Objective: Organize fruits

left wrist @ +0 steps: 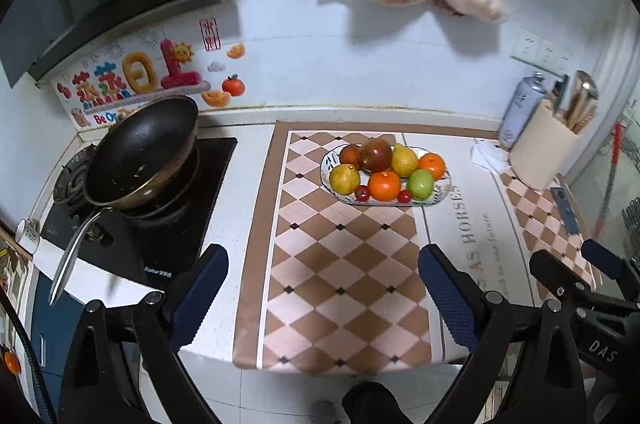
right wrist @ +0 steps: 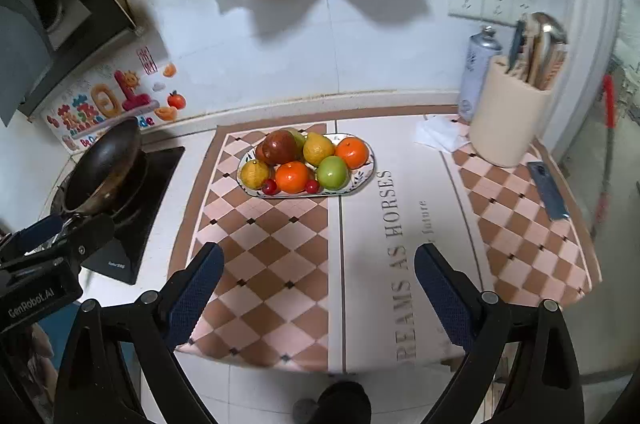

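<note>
Fruits (left wrist: 384,170) fill the oval plate (left wrist: 440,194) at frame centre on the counter (right wrist: 400,224), while left gripper (left wrist: 322,294) and right gripper (right wrist: 318,290) fingers are spread, holding nothing.

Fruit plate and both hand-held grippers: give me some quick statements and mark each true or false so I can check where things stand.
1. All the fruit sits on the oval plate. True.
2. The left hand-held gripper grips an orange. False: it is open and empty, hovering short of the plate.
3. The right hand-held gripper is open and empty. True.
4. The green apple lies loose on the mat. False: it is on the plate, beside an orange.
5. A pan sits on the stove. True.
</note>
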`<control>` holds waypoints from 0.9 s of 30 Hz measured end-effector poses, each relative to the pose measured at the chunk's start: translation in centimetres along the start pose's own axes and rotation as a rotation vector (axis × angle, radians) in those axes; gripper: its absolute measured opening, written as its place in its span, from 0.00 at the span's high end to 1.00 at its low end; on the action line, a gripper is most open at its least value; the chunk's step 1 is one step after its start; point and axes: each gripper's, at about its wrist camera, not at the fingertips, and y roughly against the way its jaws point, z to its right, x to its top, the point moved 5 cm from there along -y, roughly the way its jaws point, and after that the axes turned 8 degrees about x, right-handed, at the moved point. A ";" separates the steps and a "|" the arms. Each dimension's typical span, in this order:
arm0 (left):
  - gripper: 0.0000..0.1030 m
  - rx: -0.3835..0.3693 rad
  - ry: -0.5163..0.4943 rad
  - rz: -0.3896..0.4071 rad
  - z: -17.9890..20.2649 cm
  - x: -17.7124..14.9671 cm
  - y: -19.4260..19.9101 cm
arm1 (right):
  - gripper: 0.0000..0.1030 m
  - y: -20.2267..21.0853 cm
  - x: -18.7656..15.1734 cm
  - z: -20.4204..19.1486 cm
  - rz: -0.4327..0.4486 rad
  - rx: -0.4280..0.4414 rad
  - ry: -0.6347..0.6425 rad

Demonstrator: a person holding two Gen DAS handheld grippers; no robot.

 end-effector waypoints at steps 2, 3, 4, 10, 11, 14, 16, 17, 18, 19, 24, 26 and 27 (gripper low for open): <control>0.06 -0.008 -0.003 0.013 -0.3 -1.1 1.8 | 0.02 2.1 -1.0 -0.5 0.021 -0.008 -0.003; 0.06 -0.010 -0.001 0.016 -0.4 -1.5 2.5 | 0.02 3.3 -1.6 -0.8 0.031 -0.011 -0.003; 0.06 -0.014 0.002 0.020 -0.5 -2.0 3.4 | 0.02 4.1 -1.9 -1.0 0.037 -0.010 -0.002; 0.06 -0.011 0.018 0.051 -0.8 -3.7 7.5 | 0.02 9.9 -3.6 -2.2 0.092 -0.010 0.039; 0.06 -0.010 0.023 0.058 -0.9 -3.9 8.3 | 0.02 10.7 -3.8 -2.4 0.101 -0.009 0.048; 0.06 -0.007 0.031 0.082 -1.0 -4.4 10.3 | 0.02 12.9 -4.3 -2.7 0.127 -0.002 0.068; 0.06 0.007 0.033 0.101 -1.0 -4.7 11.6 | 0.02 14.2 -4.5 -2.8 0.136 0.011 0.071; 0.06 0.010 0.033 0.107 -0.9 -4.8 12.2 | 0.02 14.9 -4.5 -2.8 0.140 0.011 0.074; 0.06 0.009 0.034 0.115 -0.9 -5.0 12.9 | 0.02 15.2 -4.6 -2.8 0.142 0.010 0.078; 0.06 0.011 0.034 0.120 -0.8 -5.1 13.4 | 0.02 15.8 -4.6 -2.8 0.147 0.011 0.080; 0.06 0.016 0.039 0.127 -0.6 -5.8 14.4 | 0.02 17.2 -5.0 -2.2 0.150 0.032 0.069; 0.06 0.014 0.046 0.121 -0.5 -5.9 14.3 | 0.02 17.5 -5.0 -2.1 0.150 0.036 0.071; 0.06 0.014 0.048 0.117 -0.5 -6.0 14.3 | 0.02 17.4 -5.0 -2.2 0.150 0.039 0.068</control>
